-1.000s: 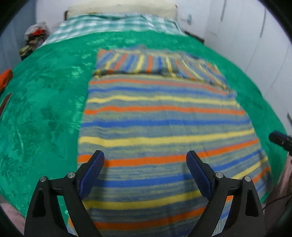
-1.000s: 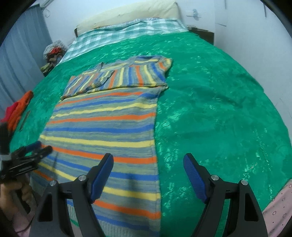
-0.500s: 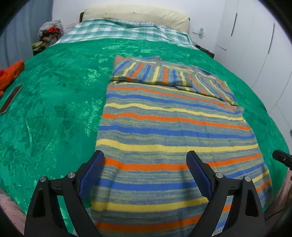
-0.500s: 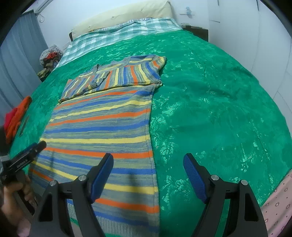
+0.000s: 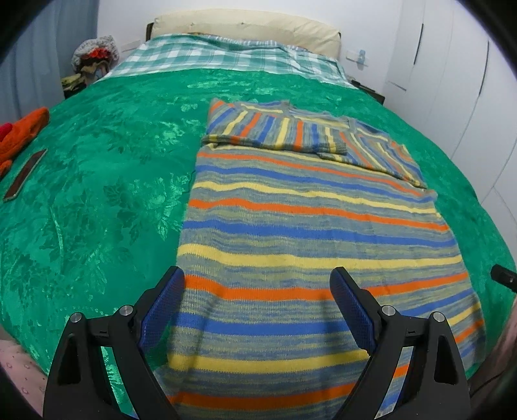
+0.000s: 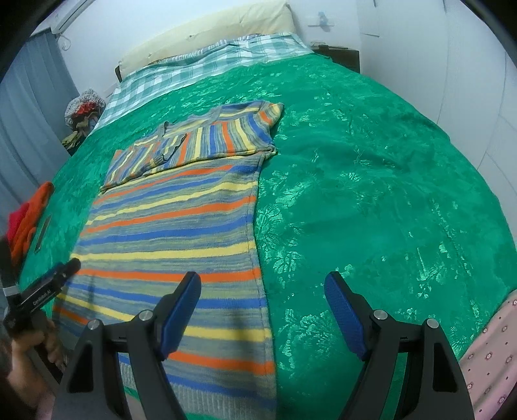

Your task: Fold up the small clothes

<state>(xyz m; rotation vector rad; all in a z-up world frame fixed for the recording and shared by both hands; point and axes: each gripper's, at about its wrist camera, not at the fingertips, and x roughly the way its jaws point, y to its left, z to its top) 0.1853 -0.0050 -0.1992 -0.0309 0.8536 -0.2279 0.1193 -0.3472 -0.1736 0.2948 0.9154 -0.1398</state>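
A striped knit sweater (image 5: 310, 226) in grey, blue, yellow and orange lies flat on the green bedspread (image 5: 97, 200), with both sleeves folded across its far end. It also shows in the right wrist view (image 6: 174, 232). My left gripper (image 5: 257, 281) is open and empty, hovering over the sweater's near hem at its left side. My right gripper (image 6: 262, 284) is open and empty, straddling the sweater's right edge near the hem. The left gripper (image 6: 69, 269) shows at the left of the right wrist view, held in a hand.
A dark phone (image 5: 24, 174) and orange clothing (image 5: 22, 132) lie on the bedspread's left side. A checked sheet (image 5: 226, 55) and pillow (image 5: 245, 27) are at the bed's head. White wardrobe doors (image 5: 468, 80) stand to the right. A pink sheet (image 6: 488, 358) shows at the near edge.
Both grippers have pulled back and tilted up, so more of the bed and sweater show. Both stay open.
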